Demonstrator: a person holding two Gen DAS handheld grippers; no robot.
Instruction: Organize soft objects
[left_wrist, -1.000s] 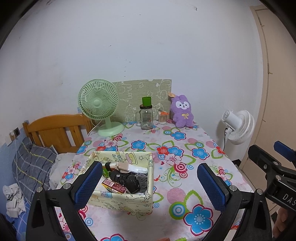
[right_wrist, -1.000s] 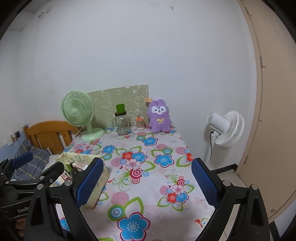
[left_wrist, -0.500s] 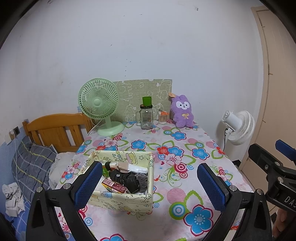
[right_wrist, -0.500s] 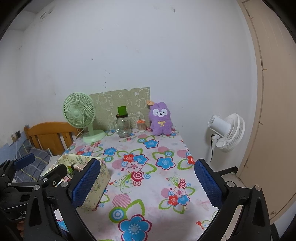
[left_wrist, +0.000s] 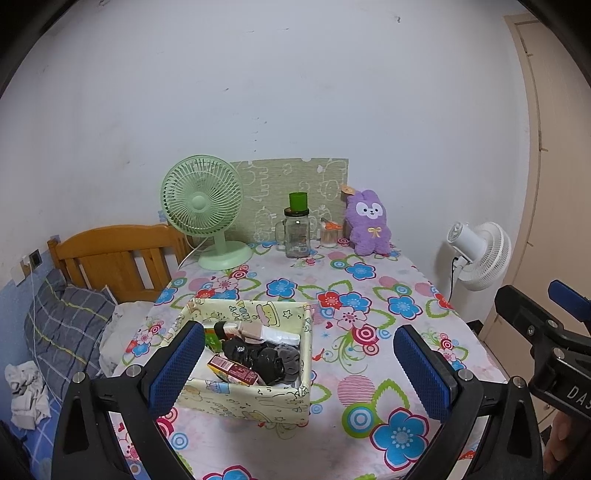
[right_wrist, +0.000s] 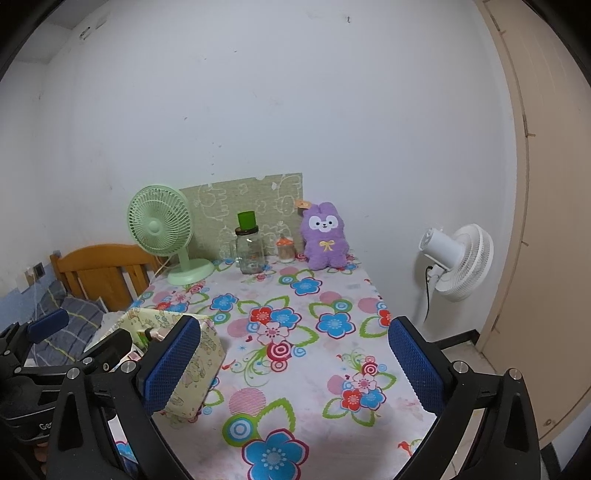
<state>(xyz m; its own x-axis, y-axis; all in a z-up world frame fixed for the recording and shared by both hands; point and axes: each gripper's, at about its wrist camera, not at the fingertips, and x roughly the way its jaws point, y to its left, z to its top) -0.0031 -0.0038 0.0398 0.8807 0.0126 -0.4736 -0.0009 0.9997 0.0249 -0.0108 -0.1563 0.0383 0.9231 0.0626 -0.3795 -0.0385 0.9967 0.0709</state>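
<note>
A purple plush rabbit (left_wrist: 369, 225) sits upright against the wall at the far end of the flowered table (left_wrist: 369, 295); it also shows in the right wrist view (right_wrist: 325, 236). A pale yellow fabric box (left_wrist: 247, 397) stands at the near left, holding dark soft items (left_wrist: 266, 360), a red packet and other things; its corner shows in the right wrist view (right_wrist: 199, 365). My left gripper (left_wrist: 299, 369) is open and empty above the near table, its left finger over the box. My right gripper (right_wrist: 291, 365) is open and empty over the table to the right of the box.
A green desk fan (left_wrist: 207, 210), a glass jar with a green cup on top (left_wrist: 296, 232) and a small jar (left_wrist: 328, 236) stand at the far edge before a green board. A white floor fan (left_wrist: 480, 254) stands right of the table. A wooden bed headboard (left_wrist: 110, 258) is on the left.
Both grippers have drifted slightly; the right wrist view has risen and shifted a little, showing more of the table. Both stay open and empty. Nothing on the table has moved.
</note>
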